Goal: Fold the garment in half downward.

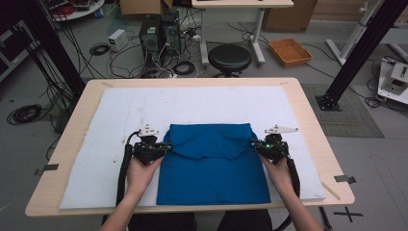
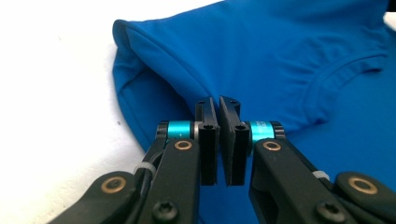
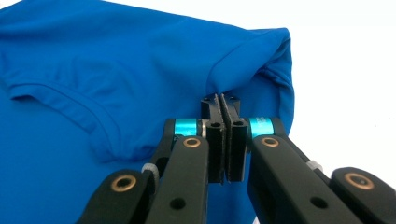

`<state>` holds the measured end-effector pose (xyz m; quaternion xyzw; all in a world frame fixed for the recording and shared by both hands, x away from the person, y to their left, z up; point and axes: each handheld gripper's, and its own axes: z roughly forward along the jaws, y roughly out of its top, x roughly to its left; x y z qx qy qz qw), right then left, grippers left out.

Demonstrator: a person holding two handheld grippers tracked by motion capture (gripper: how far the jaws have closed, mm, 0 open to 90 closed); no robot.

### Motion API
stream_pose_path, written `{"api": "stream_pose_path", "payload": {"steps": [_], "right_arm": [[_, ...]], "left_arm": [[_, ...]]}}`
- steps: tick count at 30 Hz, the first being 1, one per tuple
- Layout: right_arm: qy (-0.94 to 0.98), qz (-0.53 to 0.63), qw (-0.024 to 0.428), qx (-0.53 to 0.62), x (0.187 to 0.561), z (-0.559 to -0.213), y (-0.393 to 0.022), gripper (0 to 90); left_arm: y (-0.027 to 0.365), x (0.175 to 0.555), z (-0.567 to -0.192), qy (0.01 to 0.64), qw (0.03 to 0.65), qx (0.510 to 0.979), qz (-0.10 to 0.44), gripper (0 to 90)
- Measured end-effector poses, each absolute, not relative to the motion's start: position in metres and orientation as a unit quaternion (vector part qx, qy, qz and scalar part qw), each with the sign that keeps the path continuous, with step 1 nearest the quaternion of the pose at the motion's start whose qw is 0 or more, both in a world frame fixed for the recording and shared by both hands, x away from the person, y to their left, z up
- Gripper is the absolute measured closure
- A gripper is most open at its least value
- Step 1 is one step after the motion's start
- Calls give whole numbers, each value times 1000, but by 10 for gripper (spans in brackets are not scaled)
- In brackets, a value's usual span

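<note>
A: Where's the shirt (image 1: 213, 163) now?
B: Mid-frame on the worktop (image 1: 86, 144). Left tongs (image 1: 166, 147) and right tongs (image 1: 254, 144) each pinch a side of its folded-over top edge, so it spans straight across between them.

Smooth blue knit cloth shirt (image 1: 214, 163) on matt white padding (image 1: 110, 120) over pale wood table (image 1: 308, 110).

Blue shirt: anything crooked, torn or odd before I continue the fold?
Nothing stands out. The blue shirt lies square on the white mat, top part folded down, no tears. The left gripper and right gripper each pinch a folded edge.
</note>
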<state>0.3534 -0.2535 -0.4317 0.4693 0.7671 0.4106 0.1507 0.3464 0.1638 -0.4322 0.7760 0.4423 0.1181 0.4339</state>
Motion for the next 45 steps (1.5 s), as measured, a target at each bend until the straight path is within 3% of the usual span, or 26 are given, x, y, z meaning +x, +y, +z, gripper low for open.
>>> {"api": "stream_pose_path", "payload": {"steps": [13,23,40,42,44,45], "right_arm": [[766,429,114,464,326,-417,-264,896],[772,441,95,448,286,-407,-273,896],[783,445,77,428,229,-408,-278,900],[782,442,77,432,227,-413,-279,895],[782,436,85,437,226,-421,-279,849],[782,436,85,437,226,-421,-279,849]], "left_arm": [[172,311,-413,417,457,781,82,860],[182,273,-405,400,479,780,36,860],[183,231,-412,382,456,803,30,859],[183,231,-416,384,451,805,35,843],[184,231,-420,396,444,803,43,731],[185,232,-423,396,443,803,47,731]]}}
